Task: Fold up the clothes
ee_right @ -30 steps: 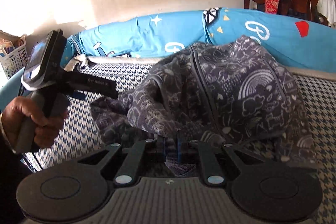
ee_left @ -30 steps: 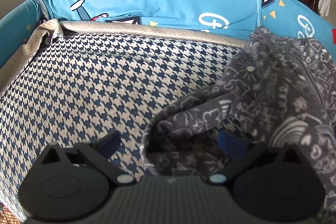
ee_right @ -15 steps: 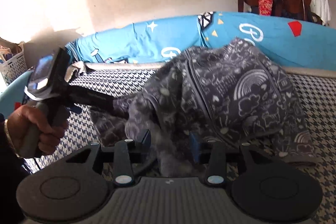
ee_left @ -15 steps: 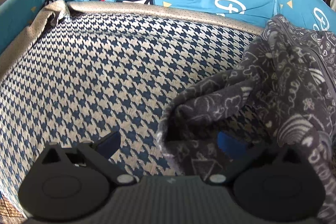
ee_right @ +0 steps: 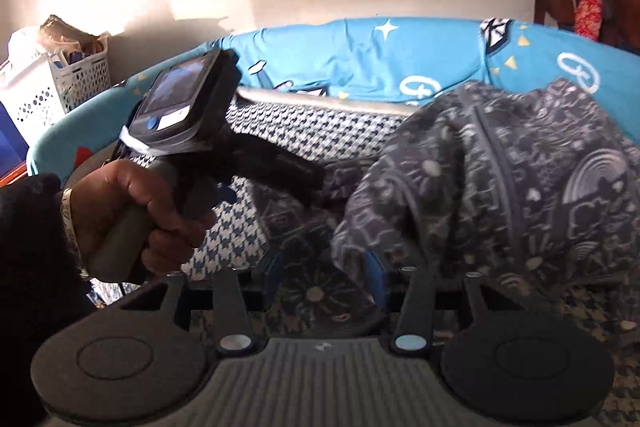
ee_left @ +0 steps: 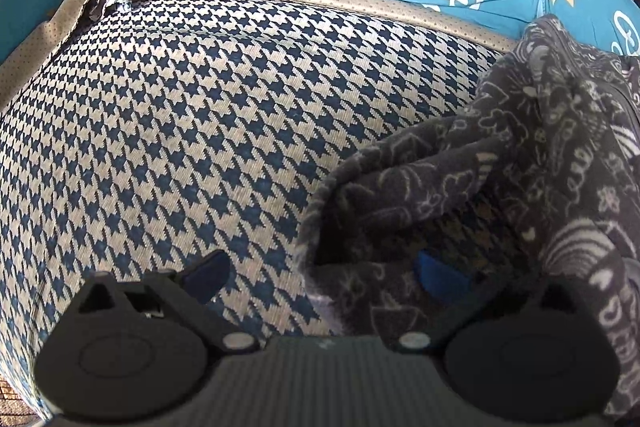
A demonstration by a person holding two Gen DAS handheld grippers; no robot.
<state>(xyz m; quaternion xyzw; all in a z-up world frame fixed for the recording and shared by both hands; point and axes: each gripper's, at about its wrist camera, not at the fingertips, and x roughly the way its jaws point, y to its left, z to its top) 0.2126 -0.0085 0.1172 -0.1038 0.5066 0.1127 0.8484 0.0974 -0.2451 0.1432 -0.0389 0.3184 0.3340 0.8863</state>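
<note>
You won't find a single readable word or number here. The blue sheet (ee_right: 360, 59) carries only a white looped emblem (more logo than lettering), and the left gripper's small screen (ee_right: 176, 87) is too blurred to read.

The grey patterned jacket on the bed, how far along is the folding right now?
Early stage. Done: nothing looks folded; the grey patterned jacket lies bunched on the houndstooth cover. In hand: the left gripper is open over a loose sleeve end, one finger on each side, and the right gripper is opening with fabric between its fingers. Left: spreading it flat, folding in the sleeves, then folding the body.
</note>
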